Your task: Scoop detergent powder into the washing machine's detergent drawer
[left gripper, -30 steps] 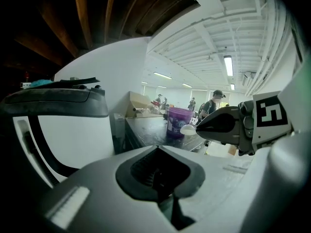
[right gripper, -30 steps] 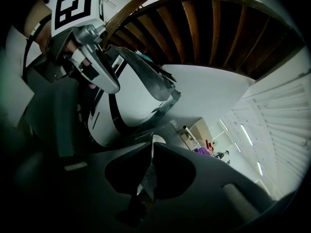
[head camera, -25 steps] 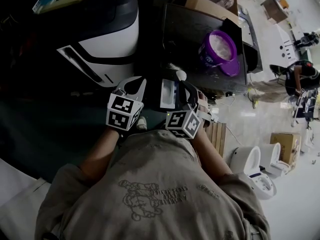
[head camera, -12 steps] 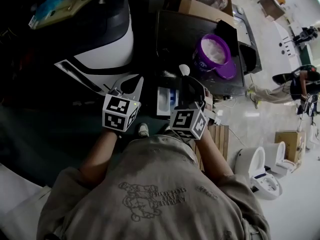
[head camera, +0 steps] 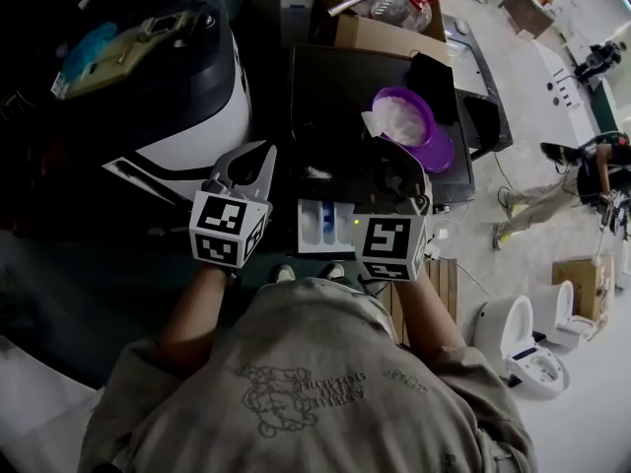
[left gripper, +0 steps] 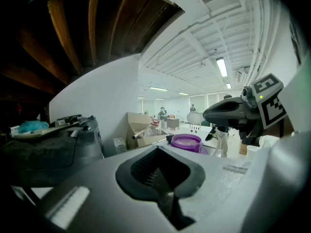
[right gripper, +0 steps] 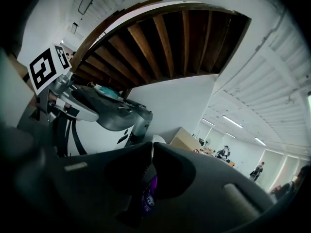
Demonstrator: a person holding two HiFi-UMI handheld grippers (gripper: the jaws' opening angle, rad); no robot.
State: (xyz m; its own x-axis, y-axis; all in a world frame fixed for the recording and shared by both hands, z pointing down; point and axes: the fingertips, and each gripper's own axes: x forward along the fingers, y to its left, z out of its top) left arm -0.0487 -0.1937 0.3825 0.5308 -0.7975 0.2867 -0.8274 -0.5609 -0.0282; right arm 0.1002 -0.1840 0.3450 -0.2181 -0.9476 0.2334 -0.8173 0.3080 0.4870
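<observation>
The washing machine (head camera: 187, 116) stands at the left, its white detergent drawer (head camera: 325, 227) pulled out between my two grippers. A purple tub of white powder (head camera: 406, 116) sits on a dark table (head camera: 325, 87), with its lid (head camera: 444, 154) beside it. My right gripper (head camera: 386, 156) is shut on a scoop; the purple handle (right gripper: 148, 198) shows between its jaws. The white scoop bowl (head camera: 378, 122) is at the tub's left rim. My left gripper (head camera: 248, 164) hovers left of the drawer, by the washer's front, shut with nothing in it.
A cardboard box with a plastic bag (head camera: 380, 13) stands behind the table. A flat yellow and blue object (head camera: 118, 39) lies on the washer top. White toilets (head camera: 523, 338) and a wooden pallet (head camera: 441, 279) are at the right. A person (head camera: 582, 166) stands far right.
My right gripper has carried the scoop away from the drawer's far end to the tub's rim. The left gripper has held its place beside the drawer.
</observation>
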